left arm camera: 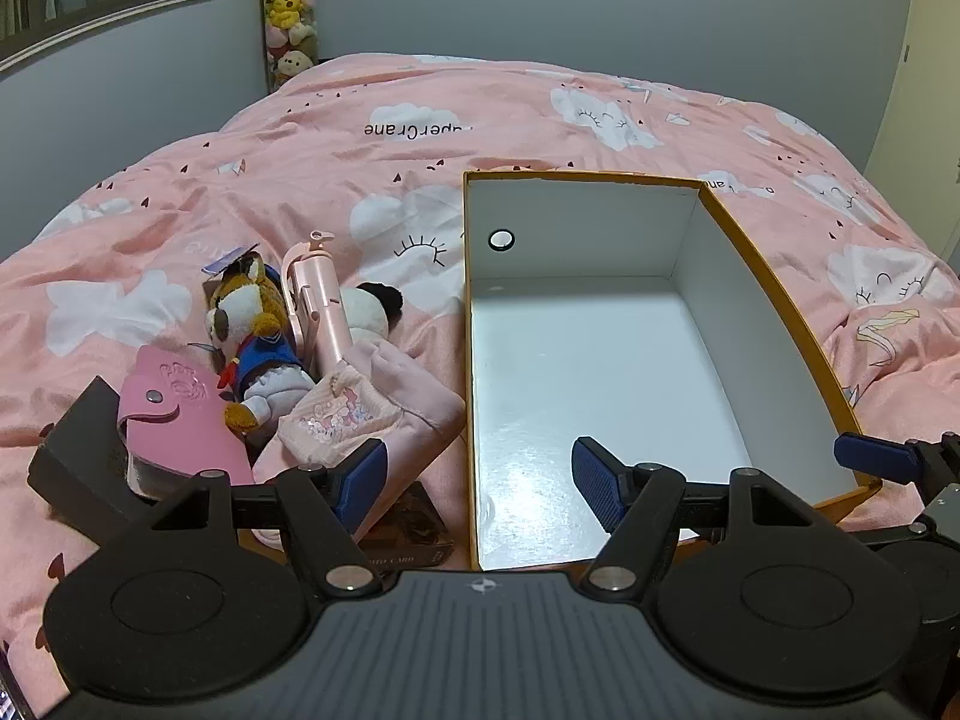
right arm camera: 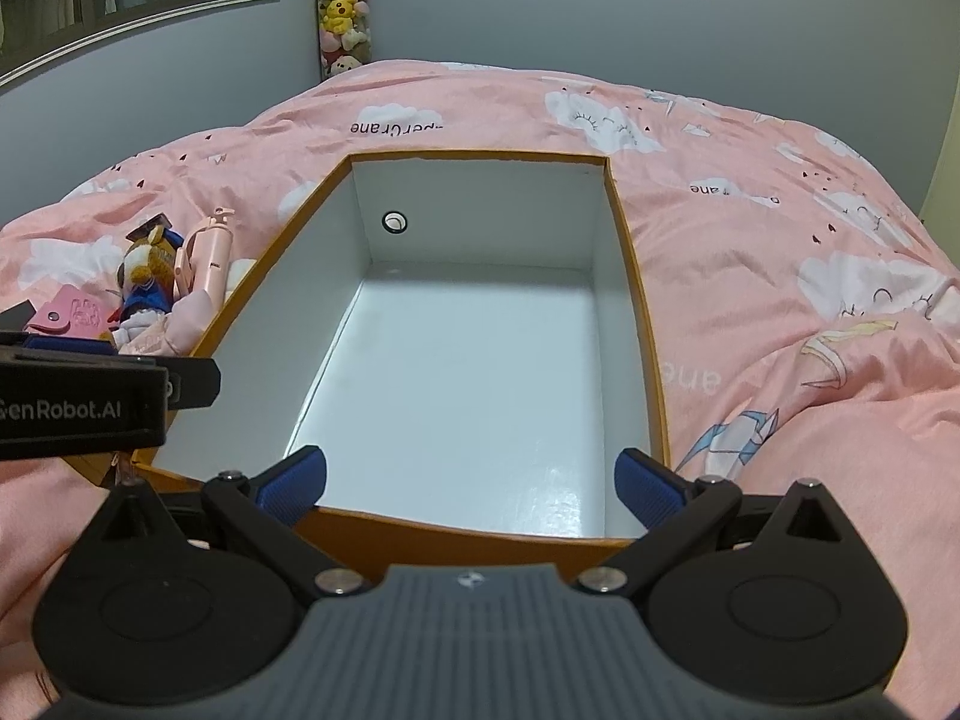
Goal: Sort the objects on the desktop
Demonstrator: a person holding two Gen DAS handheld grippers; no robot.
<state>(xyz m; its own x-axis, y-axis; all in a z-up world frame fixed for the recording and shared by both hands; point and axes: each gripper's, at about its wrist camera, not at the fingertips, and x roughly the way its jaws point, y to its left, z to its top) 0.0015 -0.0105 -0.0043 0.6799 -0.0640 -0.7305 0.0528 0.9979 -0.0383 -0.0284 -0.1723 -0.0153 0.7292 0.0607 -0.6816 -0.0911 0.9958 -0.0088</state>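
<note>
Several small things are lying heaped on the bed just beside the long left wall of the box [left arm camera: 774,300], which is sitting open with nothing in it. The plush fox [left arm camera: 255,336] in its blue jacket and the panda plush [left arm camera: 375,309] look soft and light; either should squash under the pads, so a pinch across the body ought to hold better than one on a limb. Between them the pink handheld gadget [left arm camera: 312,300] is lying stiff and smooth, likely slippery plastic, best taken across its straight handle. Nearer, the pink drawstring pouch [left arm camera: 372,408] is slumping limp and would probably sag if lifted by a corner; bunching its gathered neck looks safer. The pink snap wallet [left arm camera: 174,414] is resting flat on a dark block [left arm camera: 72,456], thin and firm, and wants a grip on its edge. A dark card box [left arm camera: 420,525] is peeking out under the pouch.

Both tools are standing wide open and holding nothing: the left tool [left arm camera: 477,480] is straddling the box's left wall near the bed's near edge, the right tool [right arm camera: 471,483] is hanging over the box's near end.

The pink cloud-print quilt [right arm camera: 750,228] is soft and rumpled, so things may tip or sink as they are nudged. Behind it, grey walls, a window at the left, and a hanging column of plush toys [right arm camera: 342,12] in the corner.
</note>
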